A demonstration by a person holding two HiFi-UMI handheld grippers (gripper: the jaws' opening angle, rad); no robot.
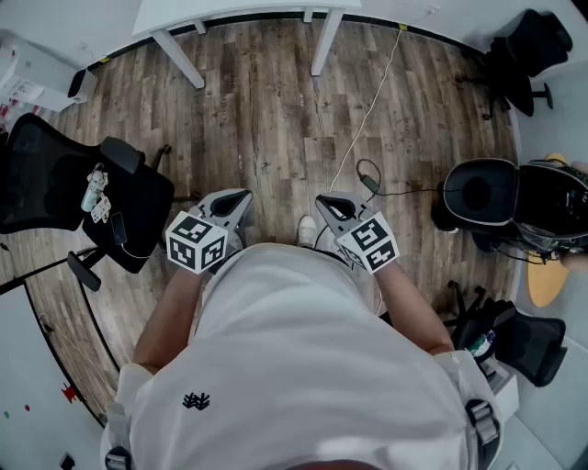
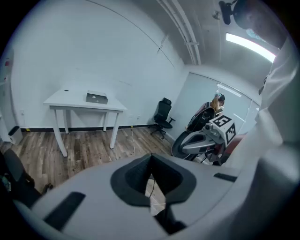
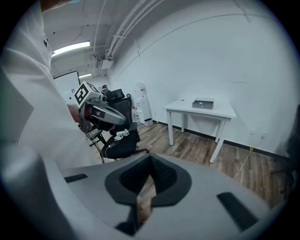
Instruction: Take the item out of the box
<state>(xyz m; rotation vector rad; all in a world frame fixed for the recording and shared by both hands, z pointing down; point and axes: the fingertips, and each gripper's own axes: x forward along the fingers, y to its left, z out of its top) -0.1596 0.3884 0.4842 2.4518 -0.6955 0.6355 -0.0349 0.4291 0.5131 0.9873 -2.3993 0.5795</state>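
A flat grey box (image 2: pixel 96 98) lies on a white table (image 2: pixel 70 104) by the far wall; the right gripper view shows the same box (image 3: pixel 203 103) on the table (image 3: pixel 220 112). In the head view only the table's near edge (image 1: pixel 239 14) shows at the top. I hold both grippers close in front of my body, well away from the table. The left gripper (image 1: pixel 241 198) is shut with nothing in it, its pads meeting at the tip (image 2: pixel 151 161). The right gripper (image 1: pixel 328 200) is shut and empty too (image 3: pixel 150 163).
A black office chair (image 1: pixel 64 184) with small items on its seat stands at my left. More black chairs (image 1: pixel 482 193) and gear crowd the right. A white cable (image 1: pixel 367 110) runs across the wood floor toward the table. Another chair (image 1: pixel 533 46) stands far right.
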